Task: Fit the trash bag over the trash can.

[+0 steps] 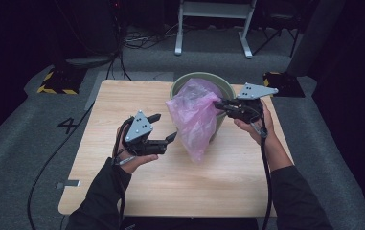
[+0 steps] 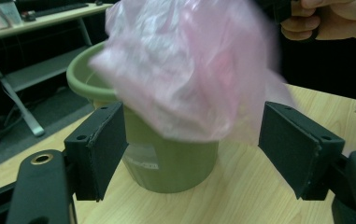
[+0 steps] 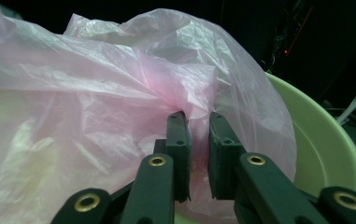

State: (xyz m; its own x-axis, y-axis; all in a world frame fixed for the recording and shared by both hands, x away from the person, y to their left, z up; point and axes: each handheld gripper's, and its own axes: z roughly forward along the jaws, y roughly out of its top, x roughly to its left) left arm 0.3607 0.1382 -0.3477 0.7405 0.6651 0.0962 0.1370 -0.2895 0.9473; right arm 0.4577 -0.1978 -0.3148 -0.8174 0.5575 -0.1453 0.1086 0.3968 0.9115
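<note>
From above, the right gripper is pinching the pink bag, which is draping over the rim of the green bin on the table. The left gripper is hovering near the bag, jaws spread wide and empty.

The left gripper view is showing the bag hanging over the bin beyond its wide jaws.

In the right gripper view, the nearly closed jaws are clamping a fold of bag by the bin's rim.
</note>
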